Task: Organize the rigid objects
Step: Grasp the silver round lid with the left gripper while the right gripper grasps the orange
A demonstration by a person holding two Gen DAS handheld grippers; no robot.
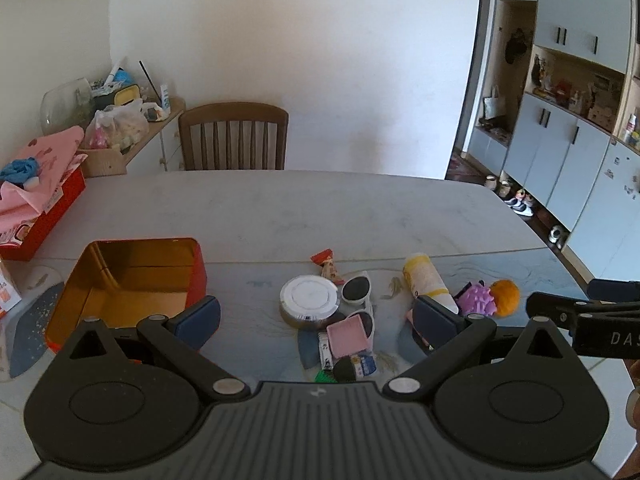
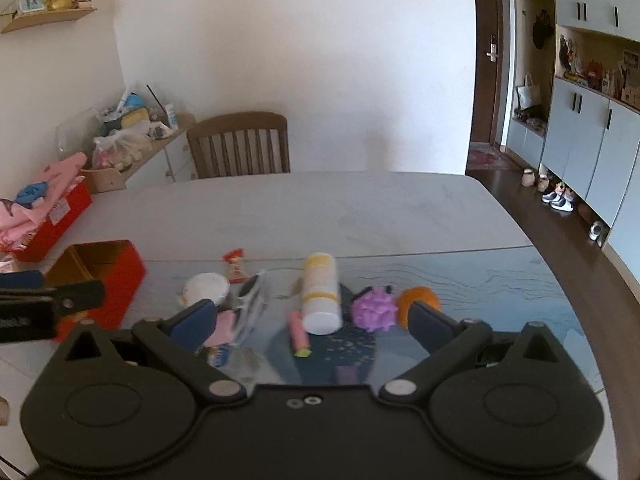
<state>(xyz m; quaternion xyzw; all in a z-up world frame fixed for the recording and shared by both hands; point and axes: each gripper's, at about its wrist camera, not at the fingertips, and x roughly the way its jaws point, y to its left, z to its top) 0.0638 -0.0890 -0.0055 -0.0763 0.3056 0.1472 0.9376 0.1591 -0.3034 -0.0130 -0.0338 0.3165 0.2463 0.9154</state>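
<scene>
An open red tin [image 1: 132,280] with a gold inside stands empty on the table's left; it also shows in the right wrist view [image 2: 104,276]. A pile lies mid-table: a round tape roll [image 1: 308,298], white sunglasses [image 1: 358,292], a pink block [image 1: 347,336], a white and yellow bottle [image 1: 426,280] [image 2: 320,294], a purple spiky ball [image 2: 375,309], an orange ball [image 2: 420,300], a pink tube [image 2: 299,334]. My left gripper [image 1: 318,318] is open above the pile. My right gripper [image 2: 314,322] is open, around the bottle's near end.
A grey table [image 1: 320,208] carries a candy wrapper [image 1: 326,264] and a red box with pink cloth [image 1: 36,208] at far left. A wooden chair [image 1: 234,136] stands behind the table. Cabinets [image 1: 568,140] line the right wall.
</scene>
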